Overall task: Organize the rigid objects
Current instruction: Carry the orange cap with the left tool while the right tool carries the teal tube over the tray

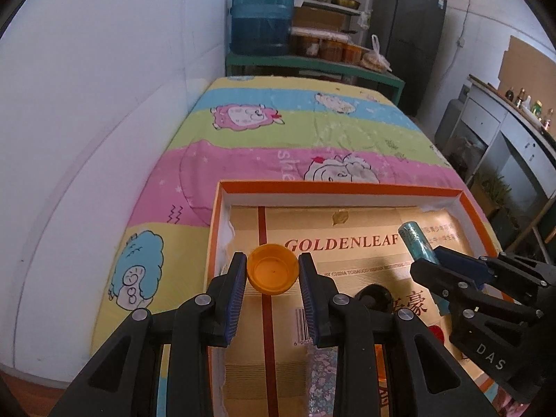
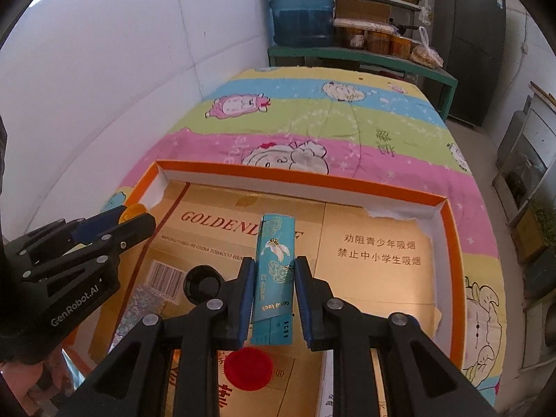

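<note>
- Left hand-held gripper point(image 1: 272, 271) is narrowed down on an orange cap point(image 1: 272, 273), blue pads pressing both sides, the cap's hollow face turned toward the camera.
- The cap hangs over the left part of the tray point(image 1: 340, 187) — above the "GOLDENLEAF" print on the cardboard liner point(image 1: 365, 215).
- Right hand-held gripper point(image 2: 271, 278) is clamped on a teal box point(image 2: 274, 271), a slim carton with a bird and cloud print, gripped at its lower half by both pads.
- The box stands up out of the grip and points away from the camera, over the middle of the tray, just right of the left gripper.
- From the left wrist view the box top pokes up at the right, with the other gripper's black frame around it.
- Down on the liner, a black round lid point(image 2: 203, 283) sits near the barcode, between the two grippers and below them.
- A red disc point(image 2: 247, 370) lies on the liner right under the box's near end.
- A glittery strip point(image 1: 321, 378) lies along the near left part of the tray — partly hidden by the gripper frame.
- The orange-rimmed tray rests on a bed with a striped cartoon-sheep cover point(image 1: 264, 139).
- Far end: a blue water jug point(image 1: 262, 14) on a green shelf point(image 1: 312, 66), jars beside it, a dark fridge point(image 1: 406, 41) to the right.
</note>
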Available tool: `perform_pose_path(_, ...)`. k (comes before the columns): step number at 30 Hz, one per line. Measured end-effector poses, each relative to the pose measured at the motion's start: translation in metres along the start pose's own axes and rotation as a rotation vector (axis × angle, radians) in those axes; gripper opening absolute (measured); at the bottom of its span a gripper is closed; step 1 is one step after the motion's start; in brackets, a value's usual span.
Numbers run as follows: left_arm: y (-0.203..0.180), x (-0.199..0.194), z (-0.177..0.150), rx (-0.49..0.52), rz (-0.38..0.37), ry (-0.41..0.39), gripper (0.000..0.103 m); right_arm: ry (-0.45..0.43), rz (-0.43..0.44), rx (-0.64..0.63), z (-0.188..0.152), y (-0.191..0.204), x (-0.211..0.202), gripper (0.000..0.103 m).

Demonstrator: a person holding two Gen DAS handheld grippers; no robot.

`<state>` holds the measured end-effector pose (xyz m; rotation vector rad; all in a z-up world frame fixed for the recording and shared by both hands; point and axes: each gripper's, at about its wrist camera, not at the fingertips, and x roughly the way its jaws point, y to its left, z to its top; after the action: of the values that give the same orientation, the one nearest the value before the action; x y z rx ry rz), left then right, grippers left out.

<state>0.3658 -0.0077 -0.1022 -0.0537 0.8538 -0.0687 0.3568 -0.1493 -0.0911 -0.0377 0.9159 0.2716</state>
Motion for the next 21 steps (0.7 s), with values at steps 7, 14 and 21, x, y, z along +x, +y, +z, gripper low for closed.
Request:
perform_pose_path(7, -0.001, 0.013, -0.005, 0.004, 0.000, 0.043, 0.031, 0.040, -0.001, -0.008, -0.006, 0.002, 0.014, 0.023)
perform_pose_path(14, 0.000, 0.017, -0.008, 0.001, -0.002, 0.063, 0.031, 0.046, -0.010, -0.021, -0.005, 0.004, 0.017, 0.023)
perform_pose_path(21, -0.001, 0.020, -0.007, 0.003, -0.002, 0.088, 0.031, 0.052, -0.027, -0.052, -0.004, 0.009, 0.020, 0.024)
